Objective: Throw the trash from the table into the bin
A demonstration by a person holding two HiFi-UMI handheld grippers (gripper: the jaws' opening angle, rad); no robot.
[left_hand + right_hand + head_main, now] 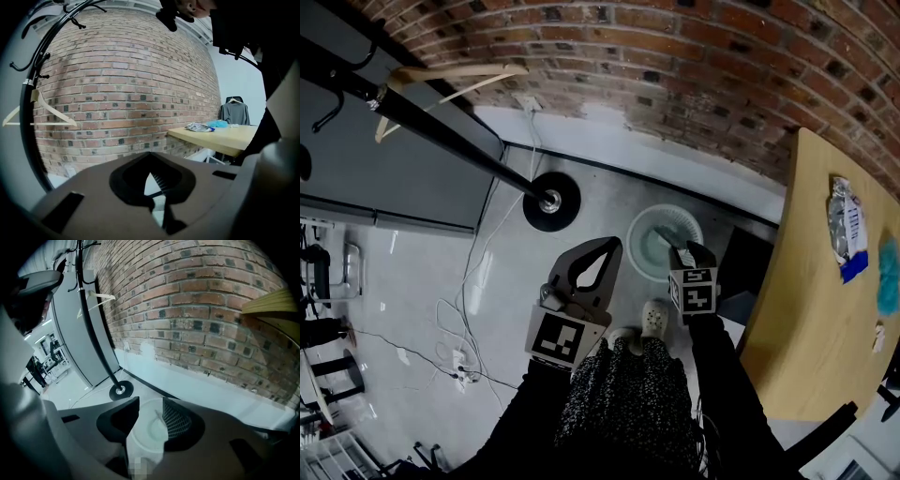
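The round pale bin [661, 246] stands on the floor by the wall, left of the wooden table [806, 291]. My right gripper [686, 249] hangs over the bin, its jaws open with nothing between them. In the right gripper view the bin [149, 430] shows through the gap of the right gripper [150, 401]. My left gripper [612, 246] is to the bin's left with its tips together and nothing in it; the left gripper [150, 153] points at the brick wall. On the table lie a silver and blue wrapper [846, 225] and a blue crumpled piece [889, 277].
A coat stand's round base [551, 200] sits left of the bin, its black pole slanting up left with a wooden hanger [441, 80]. Cables [469, 309] trail on the floor. A dark box [748, 264] stands between the bin and the table. My shoe [654, 319] is below the bin.
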